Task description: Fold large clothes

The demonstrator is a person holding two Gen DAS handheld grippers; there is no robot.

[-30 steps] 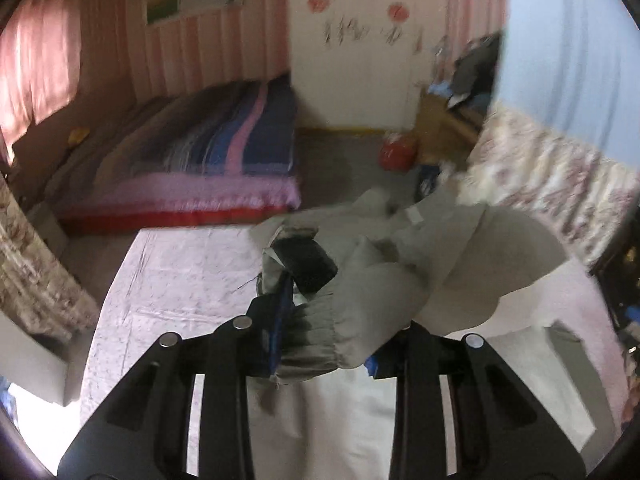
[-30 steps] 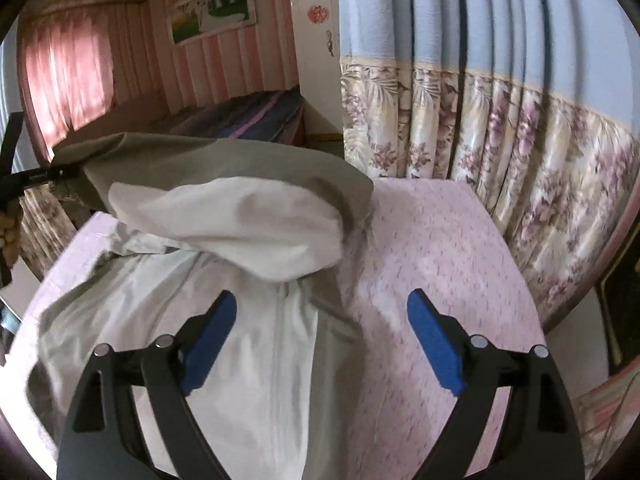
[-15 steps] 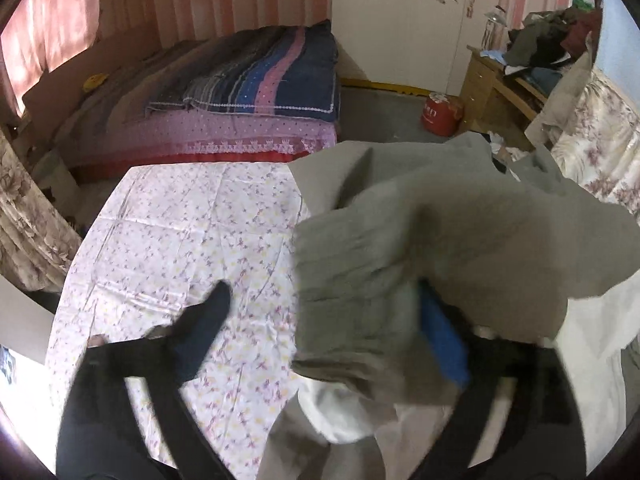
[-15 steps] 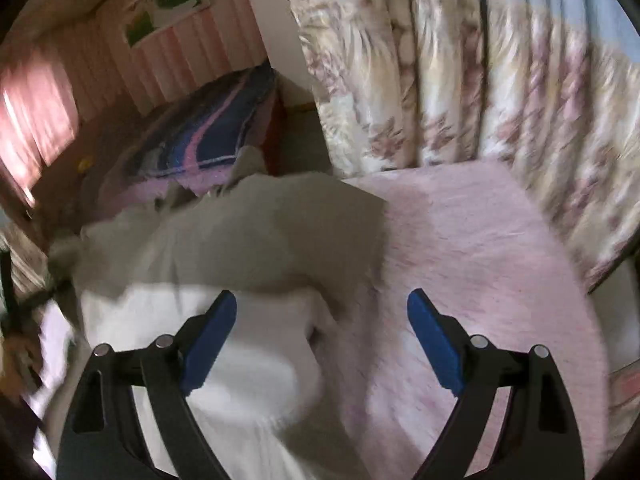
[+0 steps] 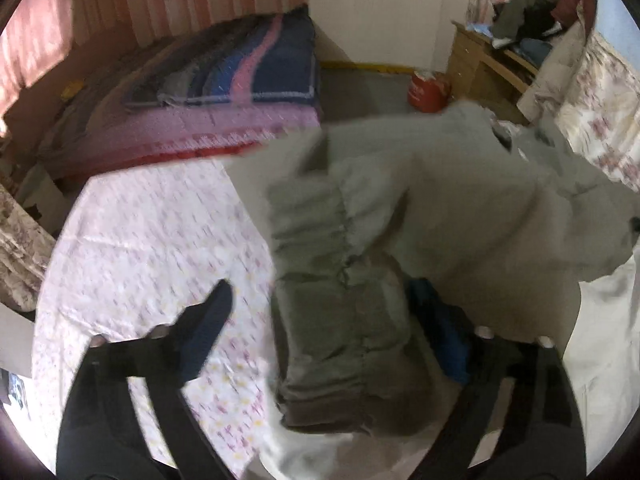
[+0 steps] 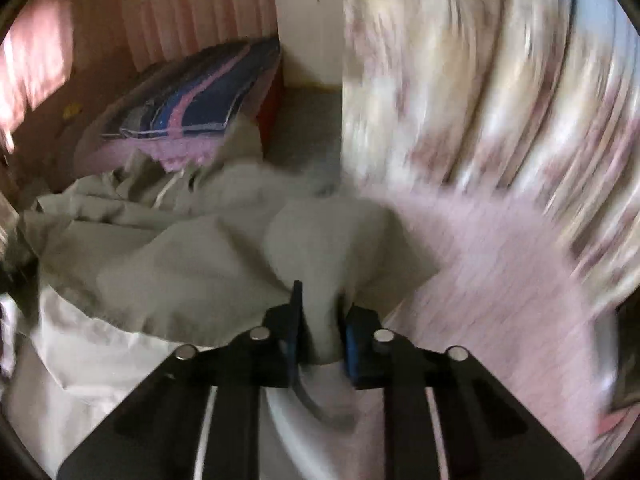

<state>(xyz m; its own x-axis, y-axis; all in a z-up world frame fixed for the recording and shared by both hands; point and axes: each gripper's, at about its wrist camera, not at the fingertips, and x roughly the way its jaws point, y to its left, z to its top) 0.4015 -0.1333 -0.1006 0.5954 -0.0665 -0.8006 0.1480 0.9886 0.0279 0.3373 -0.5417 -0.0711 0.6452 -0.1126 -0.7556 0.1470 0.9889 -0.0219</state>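
A large grey-green jacket [image 5: 460, 208] with a white lining [image 5: 600, 340] lies bunched on the floral tablecloth [image 5: 140, 240]. My left gripper [image 5: 318, 286] hangs low over it with its jaws wide and closing. The jacket's ribbed cuff [image 5: 332, 320] lies between them against the right finger, well apart from the left finger. In the right wrist view my right gripper [image 6: 320, 300] is closing and pinches a raised fold of the jacket [image 6: 192, 264] between its blue pads. The white lining [image 6: 80, 352] spreads out to the lower left.
A bed with a striped blanket [image 5: 240, 64] stands beyond the table. A red container [image 5: 428, 88] sits on the floor by a wooden desk [image 5: 492, 60] piled with clothes. A floral curtain [image 6: 480, 100] hangs close on the right, beyond the pink cloth [image 6: 500, 280].
My left gripper let go of the cuff, opened wide and sank toward the table. My right gripper swung over the jacket and closed on a fold of it.
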